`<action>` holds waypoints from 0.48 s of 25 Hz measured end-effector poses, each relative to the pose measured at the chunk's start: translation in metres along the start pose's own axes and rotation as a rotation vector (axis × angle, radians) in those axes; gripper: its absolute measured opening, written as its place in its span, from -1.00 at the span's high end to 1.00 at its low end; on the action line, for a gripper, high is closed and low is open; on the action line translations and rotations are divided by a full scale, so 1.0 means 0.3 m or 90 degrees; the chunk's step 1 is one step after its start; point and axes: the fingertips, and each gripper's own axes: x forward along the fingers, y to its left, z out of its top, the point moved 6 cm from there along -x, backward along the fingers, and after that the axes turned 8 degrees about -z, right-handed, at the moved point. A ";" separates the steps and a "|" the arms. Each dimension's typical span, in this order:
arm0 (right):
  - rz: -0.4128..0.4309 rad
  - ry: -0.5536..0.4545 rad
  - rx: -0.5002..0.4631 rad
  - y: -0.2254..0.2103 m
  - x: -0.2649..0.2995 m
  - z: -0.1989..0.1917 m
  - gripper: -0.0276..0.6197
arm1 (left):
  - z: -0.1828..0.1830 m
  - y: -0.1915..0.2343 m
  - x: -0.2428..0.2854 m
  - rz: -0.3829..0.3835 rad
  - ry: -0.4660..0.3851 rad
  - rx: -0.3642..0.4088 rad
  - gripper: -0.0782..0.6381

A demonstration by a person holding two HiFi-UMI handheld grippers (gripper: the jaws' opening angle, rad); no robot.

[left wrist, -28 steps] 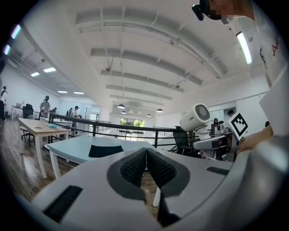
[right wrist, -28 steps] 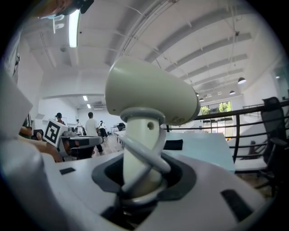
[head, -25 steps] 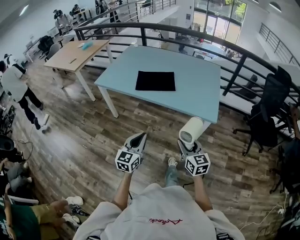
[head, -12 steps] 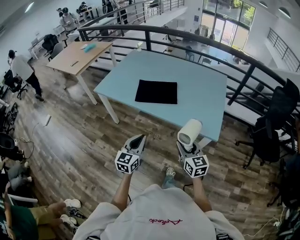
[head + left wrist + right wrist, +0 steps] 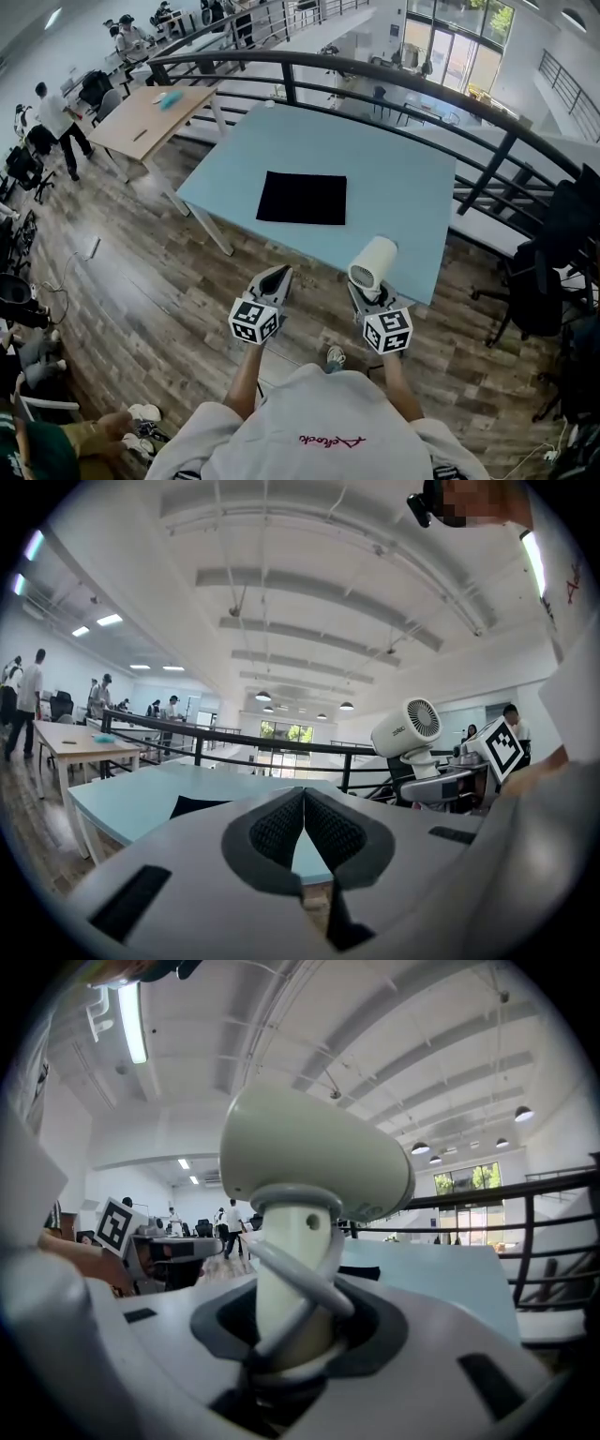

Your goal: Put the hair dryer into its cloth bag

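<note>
Black ribbed pads of the left claw meet tip to tip with nothing caught between them. It hangs over the wooden floor, short of the tabletop's near edge. At about twelve o'clock from it, the black cloth bag lies flat on the pale blue tabletop, well apart from both claws. Which edge is its mouth cannot be told. At five o'clock from the bag, the right claw is clamped on the handle of the cream hair dryer. The barrel stands above the grip, and the cord is looped round the handle inside it.

The step in hand looks like the carry to the bag. To do it well, I would keep the dryer upright and the cord loop pinned. The left claw should come in first, open, and pinch only the bag's top layer at the mouth. Lifting that layer lets the barrel slide in level rather than push the whole bag across the tabletop.
</note>
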 end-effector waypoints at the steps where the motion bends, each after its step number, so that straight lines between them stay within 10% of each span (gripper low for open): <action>1: 0.001 0.000 0.001 -0.020 0.019 0.005 0.37 | 0.004 0.009 0.028 -0.001 0.001 0.001 0.76; 12: 0.010 0.001 0.008 -0.244 0.186 0.049 0.37 | 0.035 0.085 0.301 0.005 0.010 0.009 0.76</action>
